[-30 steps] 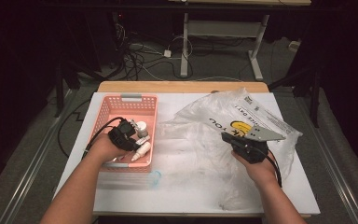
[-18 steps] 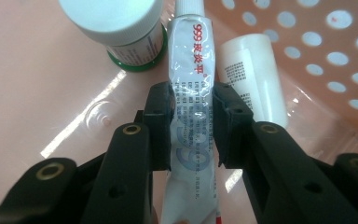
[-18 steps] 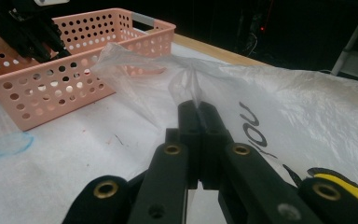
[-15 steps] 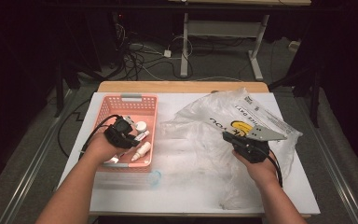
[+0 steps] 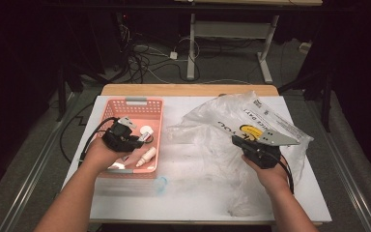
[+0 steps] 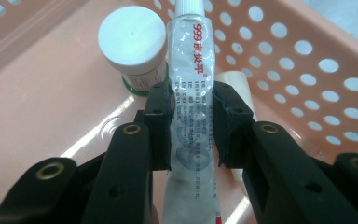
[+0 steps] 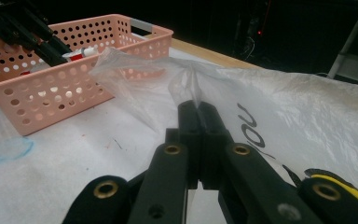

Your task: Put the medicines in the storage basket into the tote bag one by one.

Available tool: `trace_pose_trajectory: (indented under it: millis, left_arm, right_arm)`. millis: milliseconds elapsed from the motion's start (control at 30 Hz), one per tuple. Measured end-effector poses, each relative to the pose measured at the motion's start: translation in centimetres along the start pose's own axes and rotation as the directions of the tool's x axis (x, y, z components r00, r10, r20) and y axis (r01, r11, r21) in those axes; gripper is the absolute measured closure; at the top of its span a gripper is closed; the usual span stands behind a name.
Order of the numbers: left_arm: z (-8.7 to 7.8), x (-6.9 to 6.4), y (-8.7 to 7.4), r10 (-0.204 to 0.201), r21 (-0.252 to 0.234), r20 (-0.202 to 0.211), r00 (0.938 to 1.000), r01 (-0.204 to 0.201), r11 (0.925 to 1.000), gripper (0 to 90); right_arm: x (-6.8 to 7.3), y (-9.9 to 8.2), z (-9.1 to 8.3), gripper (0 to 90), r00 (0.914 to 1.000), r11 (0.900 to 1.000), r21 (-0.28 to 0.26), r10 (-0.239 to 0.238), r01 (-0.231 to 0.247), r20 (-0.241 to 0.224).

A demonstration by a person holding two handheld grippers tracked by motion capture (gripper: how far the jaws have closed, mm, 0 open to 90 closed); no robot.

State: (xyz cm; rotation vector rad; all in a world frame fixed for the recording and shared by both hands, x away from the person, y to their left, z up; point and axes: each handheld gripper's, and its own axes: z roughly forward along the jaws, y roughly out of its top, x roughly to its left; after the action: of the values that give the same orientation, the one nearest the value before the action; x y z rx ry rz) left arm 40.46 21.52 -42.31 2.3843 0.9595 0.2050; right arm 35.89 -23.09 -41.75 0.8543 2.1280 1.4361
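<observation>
We clamp the left gripper point(image 6: 192, 126) squarely on the ointment tube point(image 6: 192, 93); the right gripper point(image 7: 199, 121), fully closed, pinches the plastic bag point(image 7: 279, 102). Lift straight, clearing the basket point(image 6: 307, 51) wall.

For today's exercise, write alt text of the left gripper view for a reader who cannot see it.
Two black jaws of the left gripper clamp a white ointment tube with red print, inside a pink perforated basket. A white-capped jar sits just behind the tube.

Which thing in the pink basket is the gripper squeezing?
The white tube with red writing. The left hand-held gripper has a jaw on each side of it. The round white-capped jar beside it sits untouched in the basket.
</observation>
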Motion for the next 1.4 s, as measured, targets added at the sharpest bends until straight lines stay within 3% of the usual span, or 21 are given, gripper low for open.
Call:
trace_pose_trajectory:
  millis: [133, 333, 533, 767, 867, 1067, 1333, 1367, 1400]
  left_arm:
    - [-0.5, -0.1, -0.4, -0.023, -0.049, -0.022, 0.9995, 0.022, 0.9986, 68.7]
    - [-1.5, -0.3, -0.7, -0.061, -0.124, -0.050, 0.9969, 0.054, 0.9907, 68.8]
    - [-2.6, -0.7, -1.1, -0.111, -0.195, -0.060, 0.9920, 0.097, 0.9759, 68.8]
    - [-3.6, -1.3, -2.1, -0.139, -0.268, -0.059, 0.9884, 0.119, 0.9559, 68.8]
    - [-3.9, -1.7, -2.6, -0.132, -0.285, -0.067, 0.9890, 0.108, 0.9524, 68.8]
    - [-4.3, -2.6, -3.6, -0.139, -0.336, -0.066, 0.9881, 0.109, 0.9356, 68.8]
    - [-4.1, -3.6, -4.7, -0.148, -0.374, -0.081, 0.9857, 0.108, 0.9211, 68.8]
    - [-4.3, -3.6, -4.8, -0.147, -0.382, -0.088, 0.9851, 0.103, 0.9184, 68.8]
    - [-4.4, -3.7, -4.9, -0.155, -0.399, -0.078, 0.9848, 0.112, 0.9100, 68.8]
  right_arm:
    - [-0.1, 0.0, -0.1, 90.0, 1.0000, 1.0000, 0.001, 0.002, -0.002, 0.002]
    - [-0.1, 0.0, -0.1, 90.0, 1.0000, 1.0000, 0.000, 0.006, -0.006, 0.005]
    - [-0.2, -0.1, -0.1, 90.0, 0.9999, 0.9999, 0.000, 0.012, -0.012, 0.008]
    - [-0.2, -0.1, -0.2, 90.0, 0.9999, 0.9999, -0.004, 0.011, -0.011, 0.011]
    - [-0.2, -0.1, -0.2, 90.0, 0.9999, 0.9999, -0.005, 0.010, -0.010, 0.011]
    - [-0.2, -0.2, -0.2, 90.0, 0.9999, 1.0000, 0.002, 0.009, -0.009, 0.010]
    - [-0.1, -0.2, -0.2, 90.0, 0.9999, 1.0000, 0.004, 0.006, -0.006, 0.014]
    - [-0.1, -0.2, -0.2, 90.0, 0.9999, 1.0000, 0.003, 0.006, -0.006, 0.014]
    - [-0.1, -0.2, -0.2, 90.0, 0.9999, 1.0000, 0.003, 0.005, -0.005, 0.015]
